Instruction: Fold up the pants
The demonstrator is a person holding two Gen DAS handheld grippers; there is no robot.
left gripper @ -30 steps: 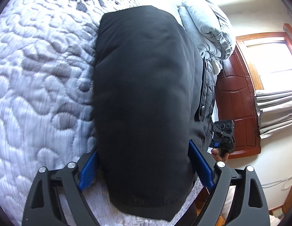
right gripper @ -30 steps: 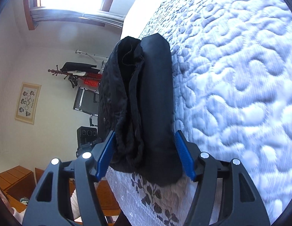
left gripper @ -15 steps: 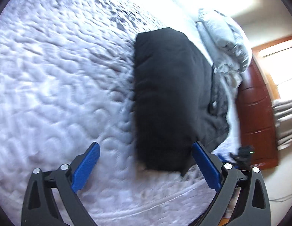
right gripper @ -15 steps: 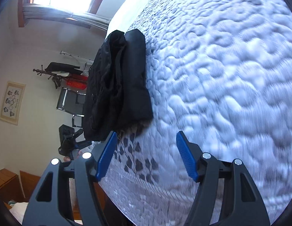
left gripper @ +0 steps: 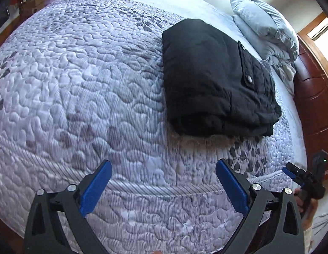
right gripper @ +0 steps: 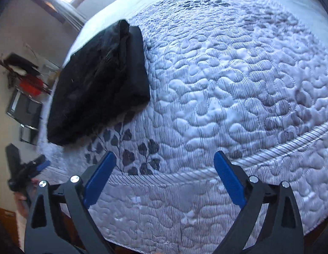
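While the folded black padded pants [left gripper: 214,82] lie near the edge of the pale quilted mattress [left gripper: 83,80], the left gripper [left gripper: 164,185] and right gripper [right gripper: 164,176] hover spread wide, holding nothing.

In the left wrist view, the pale lilac quilted mattress [left gripper: 83,80] lay bare from nine o'clock round to twelve, wide room for a gripper to pass, while the folded black padded pants [left gripper: 208,80] formed a low bulky block at one o'clock with the stack of grey-blue folded bedding [left gripper: 267,27] just beyond it and the dark red wooden headboard [left gripper: 312,97] closing off three o'clock. In the right wrist view, the quilted surface [right gripper: 238,67] stretched unobstructed from twelve to three o'clock, and the black bundle [right gripper: 96,84] stood in the way at ten o'clock, near the mattress edge.
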